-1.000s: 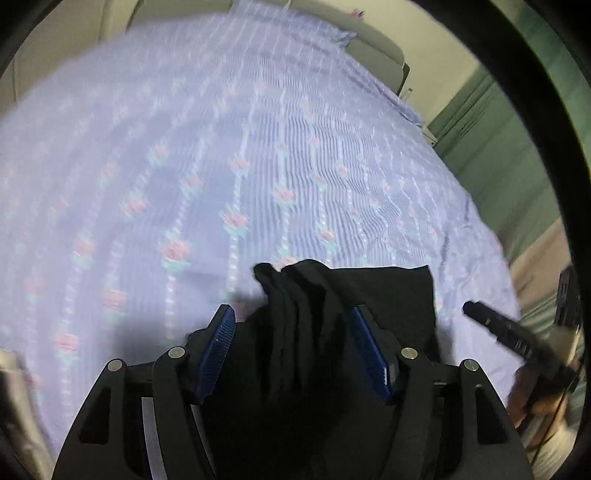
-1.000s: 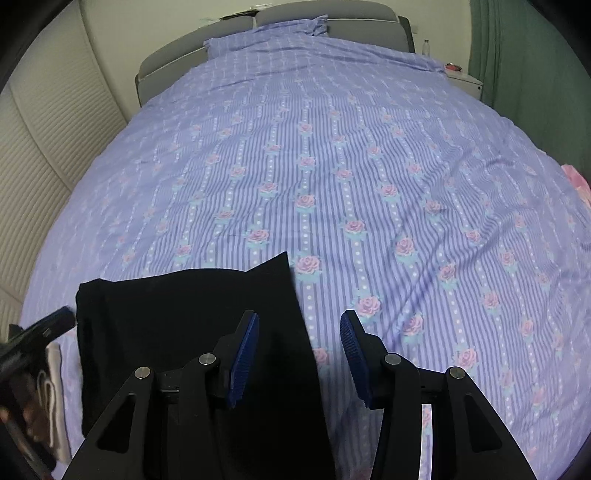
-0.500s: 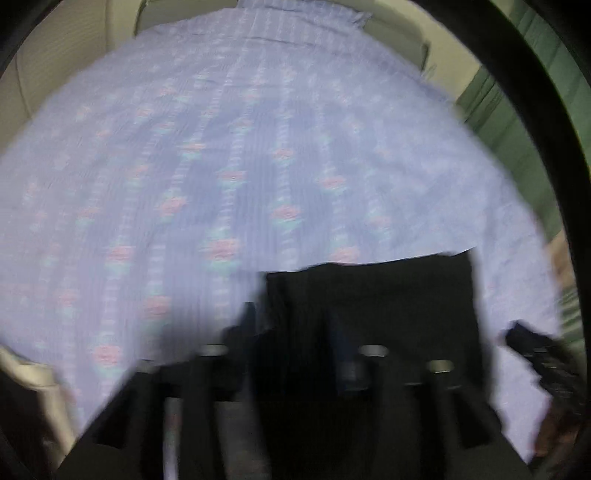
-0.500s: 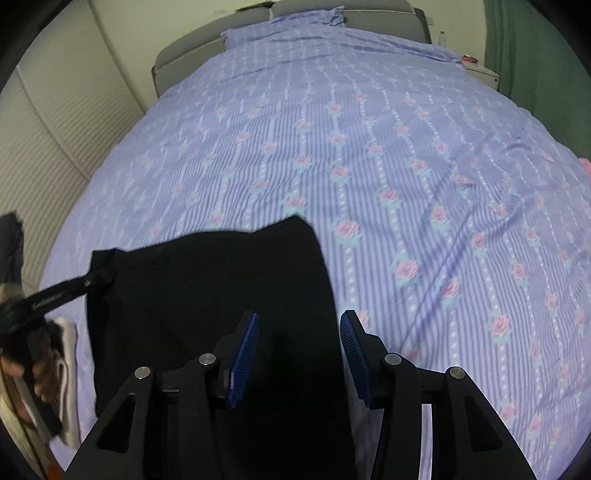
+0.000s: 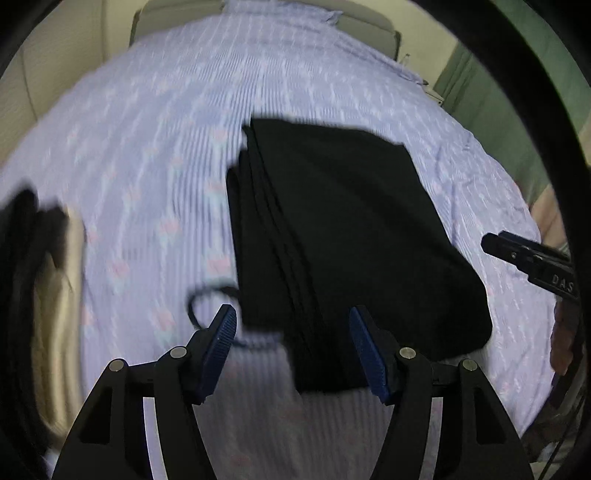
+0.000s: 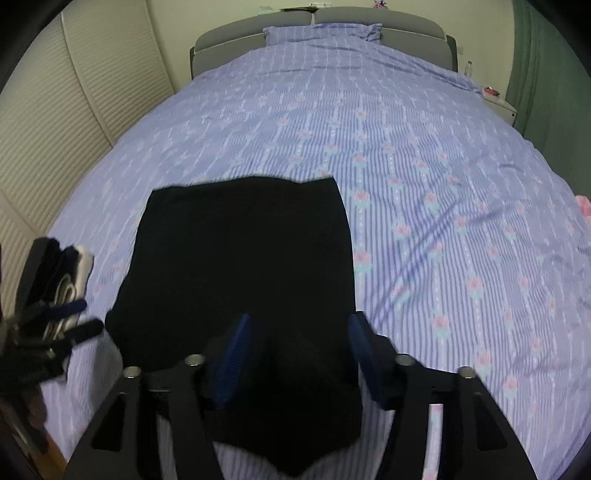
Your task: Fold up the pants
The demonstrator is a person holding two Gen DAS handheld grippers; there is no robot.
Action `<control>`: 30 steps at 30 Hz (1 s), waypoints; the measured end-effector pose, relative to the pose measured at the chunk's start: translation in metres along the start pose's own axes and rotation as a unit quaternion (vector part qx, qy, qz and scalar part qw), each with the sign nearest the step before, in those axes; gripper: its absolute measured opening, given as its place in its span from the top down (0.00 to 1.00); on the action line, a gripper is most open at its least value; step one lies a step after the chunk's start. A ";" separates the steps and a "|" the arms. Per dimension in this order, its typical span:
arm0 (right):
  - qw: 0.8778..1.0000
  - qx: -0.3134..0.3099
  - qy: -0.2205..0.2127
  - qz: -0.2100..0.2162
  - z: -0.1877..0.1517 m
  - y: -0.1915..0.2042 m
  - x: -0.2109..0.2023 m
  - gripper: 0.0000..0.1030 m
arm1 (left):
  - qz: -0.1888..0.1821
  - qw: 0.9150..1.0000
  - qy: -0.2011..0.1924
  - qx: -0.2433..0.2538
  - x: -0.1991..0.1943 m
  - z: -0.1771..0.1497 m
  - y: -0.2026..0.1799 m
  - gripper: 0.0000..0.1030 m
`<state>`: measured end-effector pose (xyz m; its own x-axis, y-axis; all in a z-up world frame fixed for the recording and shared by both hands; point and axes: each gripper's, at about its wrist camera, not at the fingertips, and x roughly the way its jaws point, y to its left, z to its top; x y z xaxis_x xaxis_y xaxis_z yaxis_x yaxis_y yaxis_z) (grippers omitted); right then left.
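Note:
Black pants lie folded flat in a rectangle on the purple rose-striped bed cover. In the left wrist view my left gripper is open and empty, its blue pads just short of the pants' near edge. A black drawstring loop trails off the pants' left side. In the right wrist view the pants lie ahead, and my right gripper is open above their near end. The right gripper also shows in the left wrist view, and the left gripper in the right wrist view.
The bed has a grey headboard and a pillow at the far end. Slatted closet doors stand on the left. A green curtain and a white nightstand are on the right.
My left gripper has let go of the pants and pulled back; the pants now lie flat. My right gripper has drawn back toward me, so more of the pants shows.

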<state>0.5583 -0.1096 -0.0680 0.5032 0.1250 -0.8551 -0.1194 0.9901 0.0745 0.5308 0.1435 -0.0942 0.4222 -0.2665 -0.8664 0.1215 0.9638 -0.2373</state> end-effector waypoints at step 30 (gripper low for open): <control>0.997 0.069 0.038 0.002 -0.089 -0.004 -0.003 0.41 | -0.071 0.990 0.009 -0.119 0.011 -0.040 0.007 0.89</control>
<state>0.4815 -0.1197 -0.1113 0.4368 0.1280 -0.8904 0.0007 0.9898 0.1426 0.5002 0.1479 -0.1228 0.4003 -0.4021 -0.8234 -0.0378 0.8906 -0.4533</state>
